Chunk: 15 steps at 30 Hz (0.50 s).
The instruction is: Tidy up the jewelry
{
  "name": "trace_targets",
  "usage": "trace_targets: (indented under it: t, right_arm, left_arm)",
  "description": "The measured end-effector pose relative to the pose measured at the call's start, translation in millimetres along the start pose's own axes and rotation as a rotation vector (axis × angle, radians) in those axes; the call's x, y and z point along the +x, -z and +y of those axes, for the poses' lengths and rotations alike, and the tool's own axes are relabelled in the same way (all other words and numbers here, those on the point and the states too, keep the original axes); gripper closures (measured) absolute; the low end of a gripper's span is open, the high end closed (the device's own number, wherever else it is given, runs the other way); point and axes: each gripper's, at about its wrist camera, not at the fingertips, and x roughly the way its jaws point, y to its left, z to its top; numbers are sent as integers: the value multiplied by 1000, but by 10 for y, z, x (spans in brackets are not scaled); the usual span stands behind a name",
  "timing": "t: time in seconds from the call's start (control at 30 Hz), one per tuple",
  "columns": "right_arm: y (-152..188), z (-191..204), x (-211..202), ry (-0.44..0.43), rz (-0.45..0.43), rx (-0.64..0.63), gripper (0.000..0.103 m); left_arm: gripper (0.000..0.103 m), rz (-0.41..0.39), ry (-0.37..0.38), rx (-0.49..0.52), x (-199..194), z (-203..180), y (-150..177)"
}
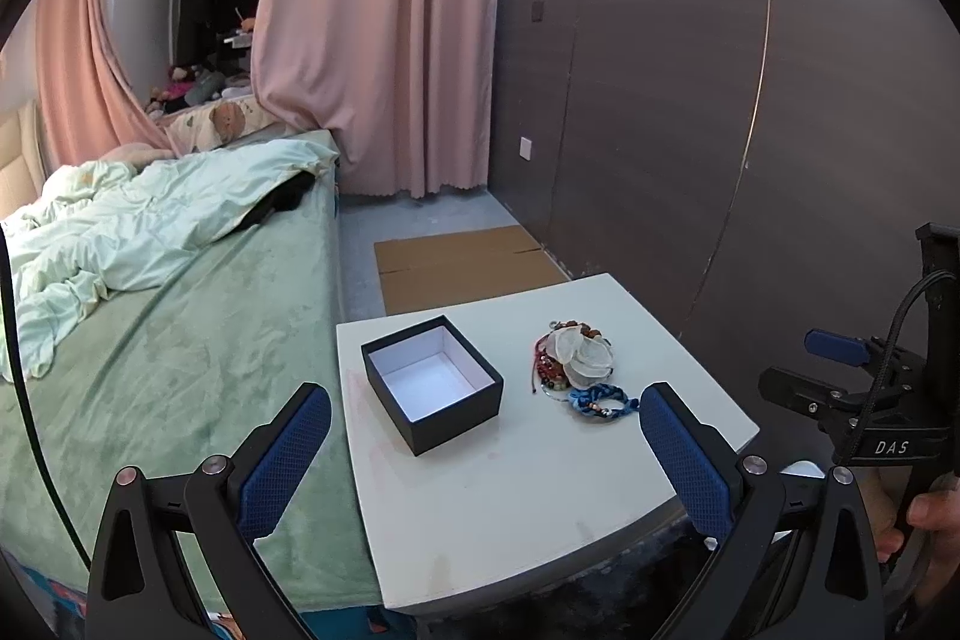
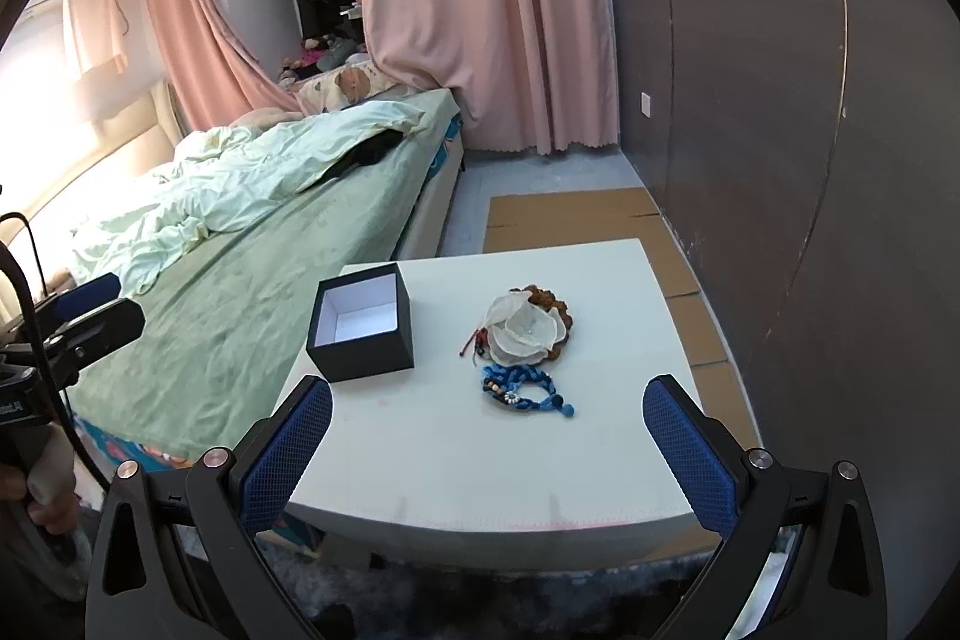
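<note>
An open black box (image 1: 433,383) (image 2: 362,331) with a white inside stands empty on the left part of a small white table (image 1: 528,496) (image 2: 480,460). To its right lies a heap of jewelry: a white fabric flower (image 1: 585,355) (image 2: 525,328) over beaded bracelets (image 1: 547,370) (image 2: 552,307), and a blue braided bracelet (image 1: 603,400) (image 2: 522,391) nearer me. My left gripper (image 1: 486,424) hovers open above the table's near part, nothing between its fingers. My right gripper (image 2: 487,418) is open too, just short of the blue bracelet, and shows in the left wrist view at the right edge (image 1: 840,370).
A bed (image 1: 180,340) (image 2: 240,280) with green sheet and crumpled quilt lies against the table's left side. Flat cardboard (image 1: 462,262) (image 2: 576,214) lies on the floor beyond the table. A dark wall panel (image 1: 720,130) runs along the right; pink curtains (image 1: 384,28) hang behind.
</note>
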Motion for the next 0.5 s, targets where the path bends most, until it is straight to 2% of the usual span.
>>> trace_targets:
  t: [0.5]
  right_arm:
    - [-4,24,-8,1,3,4,0]
  left_arm:
    - [0,-11,20,-1,-47,-42,18]
